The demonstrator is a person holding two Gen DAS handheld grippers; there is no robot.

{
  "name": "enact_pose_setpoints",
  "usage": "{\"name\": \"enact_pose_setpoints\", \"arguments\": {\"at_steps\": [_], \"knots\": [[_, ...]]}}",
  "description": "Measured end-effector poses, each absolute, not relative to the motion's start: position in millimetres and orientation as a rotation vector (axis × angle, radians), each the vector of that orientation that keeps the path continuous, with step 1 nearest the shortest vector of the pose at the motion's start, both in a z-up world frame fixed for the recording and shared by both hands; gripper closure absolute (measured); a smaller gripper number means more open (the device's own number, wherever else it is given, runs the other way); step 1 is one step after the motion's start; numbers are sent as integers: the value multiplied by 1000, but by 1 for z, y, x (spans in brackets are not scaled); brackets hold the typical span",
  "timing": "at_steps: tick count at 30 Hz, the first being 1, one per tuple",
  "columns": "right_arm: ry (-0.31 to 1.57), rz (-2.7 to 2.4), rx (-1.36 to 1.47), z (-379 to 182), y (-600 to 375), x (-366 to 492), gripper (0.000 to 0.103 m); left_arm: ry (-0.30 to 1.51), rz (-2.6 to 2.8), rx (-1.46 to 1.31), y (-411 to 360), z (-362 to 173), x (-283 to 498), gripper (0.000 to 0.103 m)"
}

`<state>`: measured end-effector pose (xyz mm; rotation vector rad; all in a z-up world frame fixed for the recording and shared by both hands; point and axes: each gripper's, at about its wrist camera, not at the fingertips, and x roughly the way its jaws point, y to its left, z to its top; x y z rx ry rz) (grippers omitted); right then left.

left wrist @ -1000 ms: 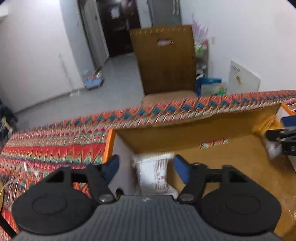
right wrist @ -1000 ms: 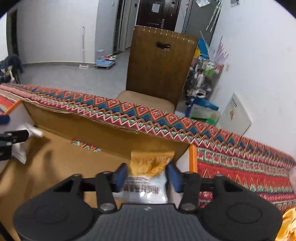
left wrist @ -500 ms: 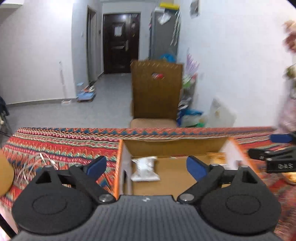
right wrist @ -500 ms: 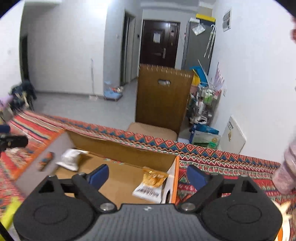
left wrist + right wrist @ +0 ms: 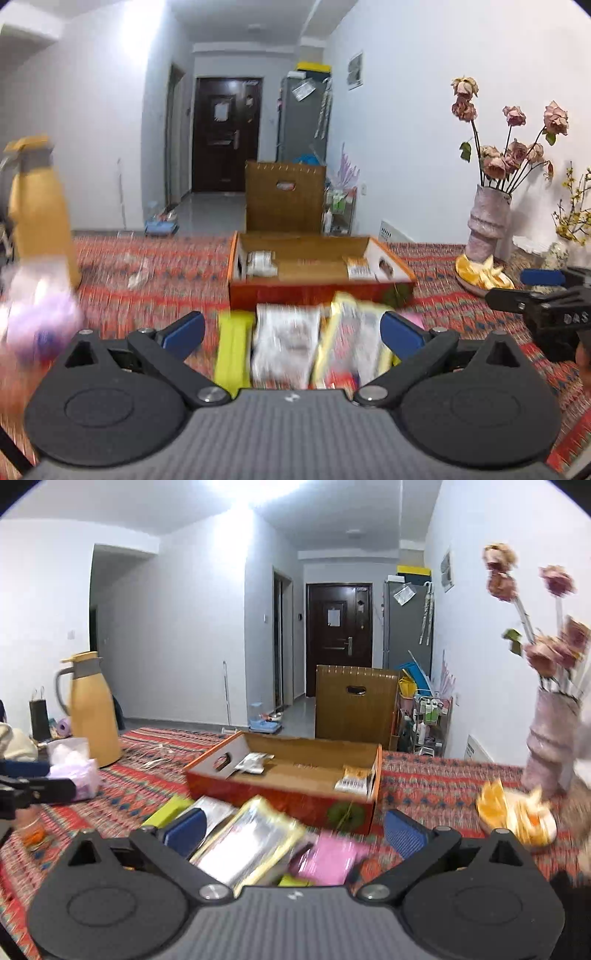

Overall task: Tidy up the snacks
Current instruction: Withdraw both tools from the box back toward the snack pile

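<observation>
Both our left gripper (image 5: 291, 330) and right gripper (image 5: 293, 827) opening, nothing between the jaws; loose snack packets (image 5: 286, 349) lie just ahead, near side of the cardboard tray (image 5: 317, 288), long axes pointing toward it.

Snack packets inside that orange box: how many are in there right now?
2. A white packet lies at the box's far left end, and an orange-topped packet leans at its right end. More may hide behind the near wall.

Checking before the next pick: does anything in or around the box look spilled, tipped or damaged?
Nothing stands out. The box sits flat and holds two packets, one at each end. The loose snack packets in front of it overlap untidily; they are not yet sorted.
</observation>
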<state>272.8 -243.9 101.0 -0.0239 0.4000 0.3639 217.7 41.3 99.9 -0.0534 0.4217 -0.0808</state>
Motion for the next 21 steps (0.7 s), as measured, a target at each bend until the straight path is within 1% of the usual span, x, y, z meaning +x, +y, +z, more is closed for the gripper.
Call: {"name": "enact_pose_setpoints", "arguments": {"at_steps": [6, 11, 16, 21], "knots": [[392, 292, -9, 56, -252, 184, 0, 519, -100, -91, 22, 58, 159, 0], [412, 265, 26, 28, -256, 140, 0, 583, -84, -37, 2, 30, 145, 0], [398, 215, -11, 16, -259, 123, 0, 593, -99, -51, -17, 18, 160, 0], [358, 164, 31, 12, -268, 124, 0, 571, -68, 51, -46, -1, 200, 0]]}}
